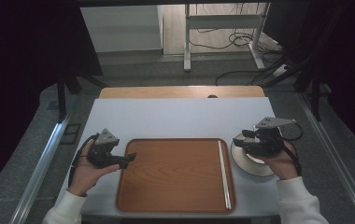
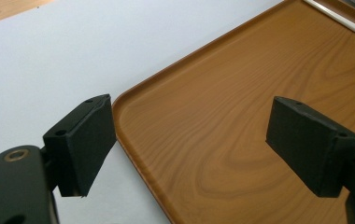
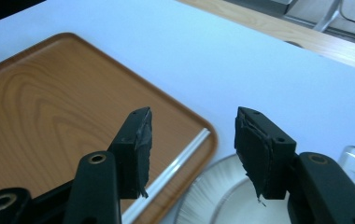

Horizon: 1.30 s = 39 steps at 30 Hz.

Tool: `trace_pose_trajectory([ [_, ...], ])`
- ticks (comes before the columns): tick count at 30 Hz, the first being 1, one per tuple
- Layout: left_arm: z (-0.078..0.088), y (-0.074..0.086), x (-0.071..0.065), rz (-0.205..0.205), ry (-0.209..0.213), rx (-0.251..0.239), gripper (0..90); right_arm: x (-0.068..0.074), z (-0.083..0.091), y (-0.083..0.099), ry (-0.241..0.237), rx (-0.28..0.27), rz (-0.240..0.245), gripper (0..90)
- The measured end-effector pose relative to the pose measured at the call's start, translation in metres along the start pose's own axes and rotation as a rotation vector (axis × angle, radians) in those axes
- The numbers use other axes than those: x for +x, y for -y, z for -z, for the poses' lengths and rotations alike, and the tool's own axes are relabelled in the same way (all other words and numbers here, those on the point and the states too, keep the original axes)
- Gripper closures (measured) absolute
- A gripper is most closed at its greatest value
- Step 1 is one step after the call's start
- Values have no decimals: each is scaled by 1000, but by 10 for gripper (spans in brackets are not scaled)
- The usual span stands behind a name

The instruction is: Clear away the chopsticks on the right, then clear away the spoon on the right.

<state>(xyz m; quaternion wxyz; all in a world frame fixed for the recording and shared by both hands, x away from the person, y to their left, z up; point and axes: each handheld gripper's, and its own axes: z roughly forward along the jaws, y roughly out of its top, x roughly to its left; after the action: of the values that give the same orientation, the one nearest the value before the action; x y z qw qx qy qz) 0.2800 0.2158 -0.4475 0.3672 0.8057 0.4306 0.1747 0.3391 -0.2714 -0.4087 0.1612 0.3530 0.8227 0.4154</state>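
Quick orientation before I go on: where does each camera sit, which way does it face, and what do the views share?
High view: above the person's side, looking forward and down on the table; forearms, hands, left gripper, right gripper show.
Left gripper view: on the left gripper, looking across the tray; open jaws show.
Right gripper view: on the right gripper, above the plate; open jaws show.
All three share the tray and its white stick.

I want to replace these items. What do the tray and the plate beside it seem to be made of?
The tray looks like wood or wood-print laminate: brown grain lines, smooth satin sheen, rounded raised rim. The plate looks like glazed white ceramic or plastic, with fine radial ridges on its rim; which one is unclear.
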Motion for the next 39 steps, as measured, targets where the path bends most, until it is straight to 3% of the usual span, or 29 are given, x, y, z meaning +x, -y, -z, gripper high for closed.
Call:
trace_pose_trajectory([
  [9,0,-1,1,1,0,-4,155,-16,10,6,-7,-7,-42,461],
  [26,-1,-2,-1,-7,1,-4,155,-32,24,10,35,-17,-85,457],
  [34,0,-3,-1,-8,3,-8,155,-56,31,20,56,-28,-158,454],
  [39,-2,-6,-3,-15,7,-7,155,-72,25,23,57,-19,-191,454],
])
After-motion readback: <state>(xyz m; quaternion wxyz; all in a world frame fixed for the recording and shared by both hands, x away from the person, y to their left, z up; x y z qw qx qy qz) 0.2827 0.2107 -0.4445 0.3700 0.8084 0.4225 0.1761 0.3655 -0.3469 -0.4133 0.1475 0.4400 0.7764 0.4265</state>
